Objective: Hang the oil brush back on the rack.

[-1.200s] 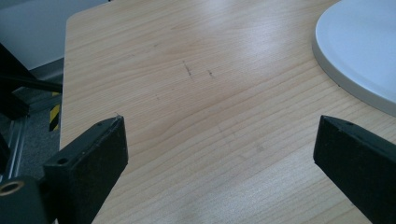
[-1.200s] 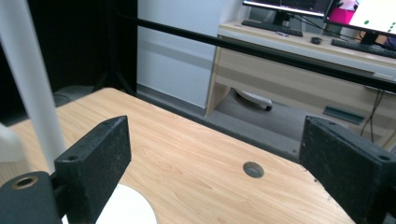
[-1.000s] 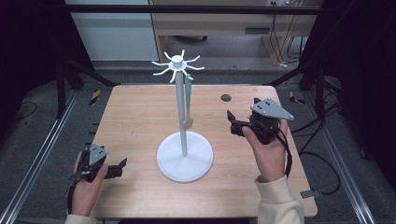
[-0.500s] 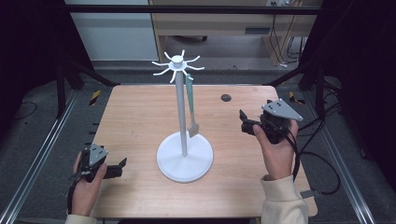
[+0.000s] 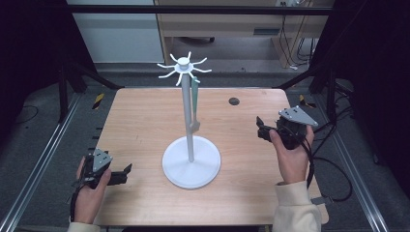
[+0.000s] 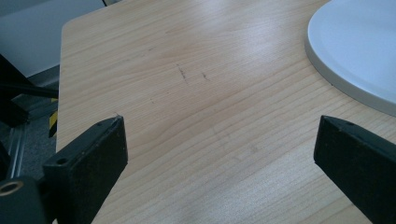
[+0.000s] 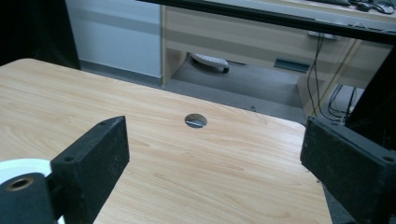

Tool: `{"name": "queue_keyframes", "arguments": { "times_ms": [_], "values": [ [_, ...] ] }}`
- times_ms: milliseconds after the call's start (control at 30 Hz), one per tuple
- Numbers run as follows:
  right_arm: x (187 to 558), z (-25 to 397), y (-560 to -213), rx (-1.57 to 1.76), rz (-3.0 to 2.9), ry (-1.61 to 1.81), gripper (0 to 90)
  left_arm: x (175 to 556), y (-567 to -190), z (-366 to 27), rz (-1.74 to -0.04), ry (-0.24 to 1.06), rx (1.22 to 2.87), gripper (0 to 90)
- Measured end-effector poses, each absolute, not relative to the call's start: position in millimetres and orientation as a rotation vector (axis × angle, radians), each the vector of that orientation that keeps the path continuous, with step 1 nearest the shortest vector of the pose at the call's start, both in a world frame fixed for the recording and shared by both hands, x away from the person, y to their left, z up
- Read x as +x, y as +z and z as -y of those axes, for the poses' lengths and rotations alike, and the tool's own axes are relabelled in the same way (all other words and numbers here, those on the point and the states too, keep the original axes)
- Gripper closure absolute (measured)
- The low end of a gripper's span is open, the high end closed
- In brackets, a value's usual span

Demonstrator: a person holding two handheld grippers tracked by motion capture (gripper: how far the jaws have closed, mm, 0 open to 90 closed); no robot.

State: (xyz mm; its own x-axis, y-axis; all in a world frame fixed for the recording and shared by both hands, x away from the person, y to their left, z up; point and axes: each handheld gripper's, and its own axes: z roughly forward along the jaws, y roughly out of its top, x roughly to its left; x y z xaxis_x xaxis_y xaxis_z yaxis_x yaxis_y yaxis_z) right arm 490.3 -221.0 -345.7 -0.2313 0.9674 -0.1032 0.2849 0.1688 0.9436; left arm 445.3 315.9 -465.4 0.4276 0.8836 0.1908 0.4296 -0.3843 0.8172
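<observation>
Since the earlier frames your right tool (image 5: 263, 129) has moved away from the white stand (image 5: 190, 145) toward the right edge of the counter (image 5: 145, 121), and the green strip (image 5: 195, 104) it was near now hangs alone on the stand. Your left tool (image 5: 123, 173) has stayed at the near left corner of the counter.

The stand is in the middle of the counter, upright on its round base (image 5: 191, 166), with short hooks spreading from its top (image 5: 183, 65). The green strip hangs from one hook on the right side of the pole, close beside it, and its lower end is above the base.

Your right tool has its jaws wide apart and nothing between them; in the right gripper view you see the small round hole (image 7: 195, 120) in the counter beyond them. Your left tool also has its jaws wide apart and empty, low over the wood, and the edge of the base (image 6: 355, 51) is at the far right in the left gripper view.
</observation>
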Motion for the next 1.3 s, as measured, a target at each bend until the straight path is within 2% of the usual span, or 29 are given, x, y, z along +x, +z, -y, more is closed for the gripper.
{"name": "queue_keyframes", "arguments": {
  "times_ms": [700, 1300],
  "values": [
    [508, 233, -386, 1.272, -1.781, 0.987, 10.5, 446, -468, -312, -1.089, 0.813, 2.002, 2.4],
    [519, 221, -418, 1.297, -1.925, 0.93, 8.3, 446, -467, -312, -1.081, 0.822, 2.003, 2.4]
  ]
}}
